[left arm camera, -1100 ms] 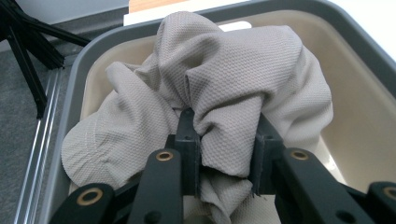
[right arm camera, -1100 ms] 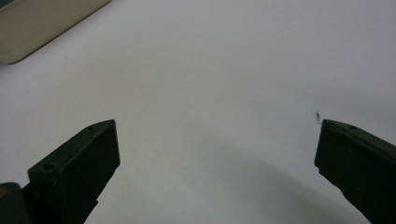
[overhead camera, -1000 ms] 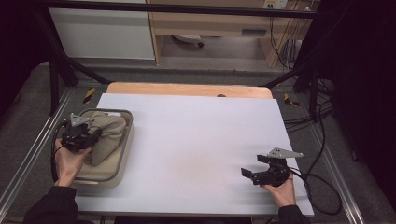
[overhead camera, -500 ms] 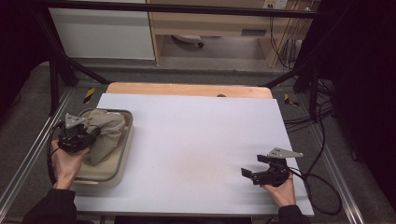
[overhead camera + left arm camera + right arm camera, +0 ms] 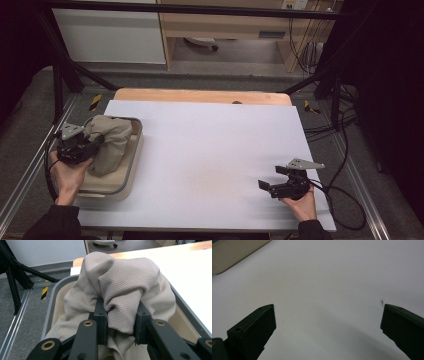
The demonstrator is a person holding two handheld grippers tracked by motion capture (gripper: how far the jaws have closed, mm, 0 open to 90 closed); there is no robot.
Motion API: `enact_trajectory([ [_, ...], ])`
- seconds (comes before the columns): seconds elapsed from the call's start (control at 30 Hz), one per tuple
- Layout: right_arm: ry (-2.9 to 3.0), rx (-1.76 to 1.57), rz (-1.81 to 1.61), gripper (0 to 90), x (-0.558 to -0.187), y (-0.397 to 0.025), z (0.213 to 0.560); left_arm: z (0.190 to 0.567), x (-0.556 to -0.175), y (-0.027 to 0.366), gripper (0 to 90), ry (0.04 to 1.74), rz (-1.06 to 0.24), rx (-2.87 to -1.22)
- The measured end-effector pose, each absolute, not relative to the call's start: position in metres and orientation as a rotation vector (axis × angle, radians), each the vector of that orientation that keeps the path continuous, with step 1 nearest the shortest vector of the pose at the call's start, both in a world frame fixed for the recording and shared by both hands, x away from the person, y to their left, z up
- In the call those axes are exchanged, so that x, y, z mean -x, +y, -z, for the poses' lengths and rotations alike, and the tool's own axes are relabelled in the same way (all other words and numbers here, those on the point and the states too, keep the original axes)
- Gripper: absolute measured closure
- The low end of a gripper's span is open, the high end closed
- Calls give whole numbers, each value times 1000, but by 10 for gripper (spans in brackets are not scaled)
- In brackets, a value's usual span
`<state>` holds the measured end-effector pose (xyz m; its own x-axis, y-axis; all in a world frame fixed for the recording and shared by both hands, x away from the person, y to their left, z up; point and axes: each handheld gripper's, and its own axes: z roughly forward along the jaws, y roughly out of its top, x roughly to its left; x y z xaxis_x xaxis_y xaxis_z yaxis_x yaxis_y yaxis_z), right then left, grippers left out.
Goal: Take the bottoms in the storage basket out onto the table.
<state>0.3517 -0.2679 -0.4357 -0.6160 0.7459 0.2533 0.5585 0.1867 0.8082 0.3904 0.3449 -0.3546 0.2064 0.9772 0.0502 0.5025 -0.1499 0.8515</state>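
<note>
Beige waffle-weave cloth [image 5: 125, 290] sits bunched in a shallow beige tray with a grey rim [image 5: 131, 159] at the left of the high view, on the white tabletop [image 5: 210, 150]. The left gripper [image 5: 120, 323] pinches a fold of this cloth between its black fingers [image 5: 100, 322], closed on the fabric. At the lower right, the right gripper [image 5: 271, 184] rests low over bare tabletop, its fingers spread wide apart.

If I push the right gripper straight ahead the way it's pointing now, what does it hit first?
Probably nothing soon. The right gripper is open and points left across the bare white table. Far along that line sits the tray holding the beige cloth; depth is hard to judge.
</note>
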Motion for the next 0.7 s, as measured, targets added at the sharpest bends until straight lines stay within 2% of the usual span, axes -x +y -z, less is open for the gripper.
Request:
enact_trajectory([
  [0.7, 2262, -1264, -1399, 6, -352, -268, 436, 346, -378, 350, 696, 1351, -849, -1664],
])
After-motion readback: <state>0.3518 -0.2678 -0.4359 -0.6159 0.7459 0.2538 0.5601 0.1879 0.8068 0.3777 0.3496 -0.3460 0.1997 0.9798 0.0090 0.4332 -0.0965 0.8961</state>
